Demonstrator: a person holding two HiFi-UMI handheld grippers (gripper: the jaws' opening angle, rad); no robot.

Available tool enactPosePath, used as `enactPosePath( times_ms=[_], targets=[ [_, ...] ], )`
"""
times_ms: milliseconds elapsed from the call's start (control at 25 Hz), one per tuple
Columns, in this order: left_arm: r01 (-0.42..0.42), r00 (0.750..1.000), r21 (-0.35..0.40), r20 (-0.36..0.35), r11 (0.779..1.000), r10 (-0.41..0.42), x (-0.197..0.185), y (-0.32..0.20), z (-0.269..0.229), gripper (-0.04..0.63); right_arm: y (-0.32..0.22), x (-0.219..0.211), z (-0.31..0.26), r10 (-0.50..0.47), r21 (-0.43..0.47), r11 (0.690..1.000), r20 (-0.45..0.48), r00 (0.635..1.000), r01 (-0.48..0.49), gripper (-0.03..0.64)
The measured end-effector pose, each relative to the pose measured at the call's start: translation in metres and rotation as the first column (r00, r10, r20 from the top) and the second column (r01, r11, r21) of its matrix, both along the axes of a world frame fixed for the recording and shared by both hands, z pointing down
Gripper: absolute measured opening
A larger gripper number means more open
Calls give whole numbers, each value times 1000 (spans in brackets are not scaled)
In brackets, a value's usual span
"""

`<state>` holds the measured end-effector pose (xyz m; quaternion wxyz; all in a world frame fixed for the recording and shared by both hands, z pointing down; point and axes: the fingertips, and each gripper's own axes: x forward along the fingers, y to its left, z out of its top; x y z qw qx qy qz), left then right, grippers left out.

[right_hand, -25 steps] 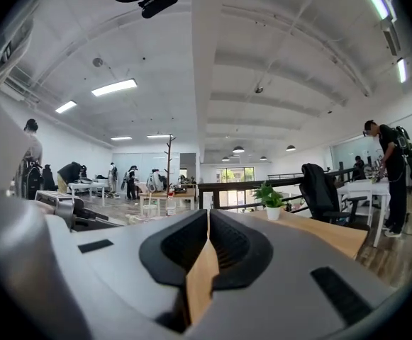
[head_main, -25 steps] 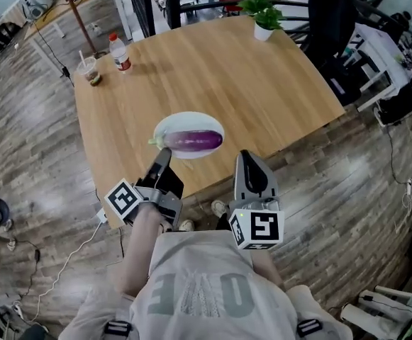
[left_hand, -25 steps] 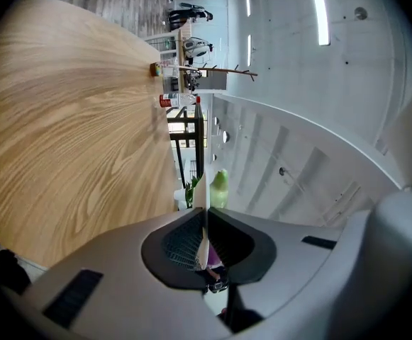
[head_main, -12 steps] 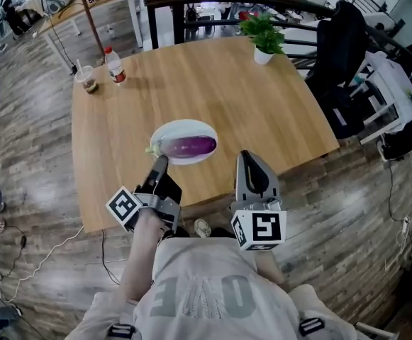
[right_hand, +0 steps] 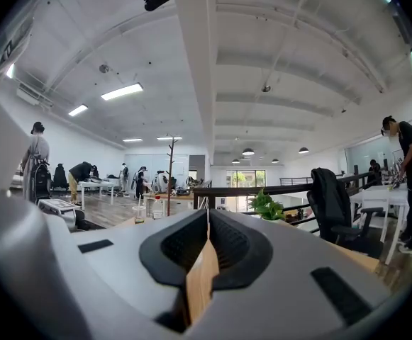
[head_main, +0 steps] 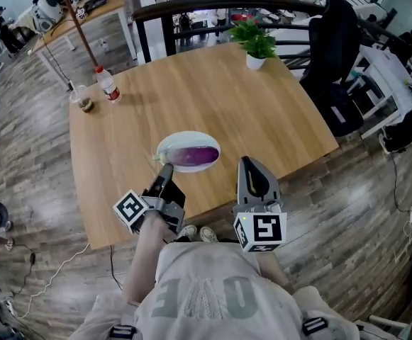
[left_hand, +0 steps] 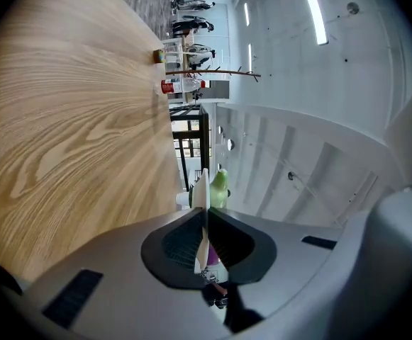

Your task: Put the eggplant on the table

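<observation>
Both claws and the person carrying them have shifted along the near edge of the table (head_main: 262, 112) over the past second, while the eggplant (head_main: 193, 156) lies on its white plate (head_main: 174, 142) just as before.

The left claw (head_main: 166, 170) points level at the plate, its jaws pressed together with nothing between them. The eggplant is right beyond its tip, with the green stem end nearest. In the left gripper view, plate rim and stem show dead ahead through the slit between the jaws. That view also shows the claw rolled onto its side, probably so the jaws can take the eggplant from above and below rather than across its width.

The right claw (head_main: 248, 163) is likewise closed and empty. It is held level over the table edge, with the plate off to its left and apart from it, so it looks to be standing by.

A potted plant (head_main: 254, 42) stands well beyond the right claw. A bottle (head_main: 107, 85) and a cup (head_main: 84, 101) stand far ahead and to the left of the left claw.

The task appears barely started, since the eggplant is still on the plate, not the bare wood. The left claw would have to open before any grasp.
</observation>
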<state>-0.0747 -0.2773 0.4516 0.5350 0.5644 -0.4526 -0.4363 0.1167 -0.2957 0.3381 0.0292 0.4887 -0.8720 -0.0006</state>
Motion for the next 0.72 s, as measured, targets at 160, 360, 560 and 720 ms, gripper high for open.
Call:
enactPosePath(
  times_ms=[160, 360, 560, 720],
  targets=[
    [-17, 1000, 3, 18, 1000, 17, -10, -12, 1, 21, 0, -7, -2, 17, 2, 1000, 2, 1000, -17, 23],
    [-32, 999, -11, 34, 999, 32, -18, -21, 14, 21, -2, -5, 3, 54, -9, 999, 5, 999, -54, 23],
    [-54, 997, -54, 48, 997, 56, -21, -29, 32, 21, -5, -5, 2, 79, -13, 997, -2, 997, -79, 23],
    [-52, 997, -54, 55, 997, 54, -22, -42, 49, 21, -7, 2, 0, 106, -14, 994, -11, 994, -106, 23]
  ],
)
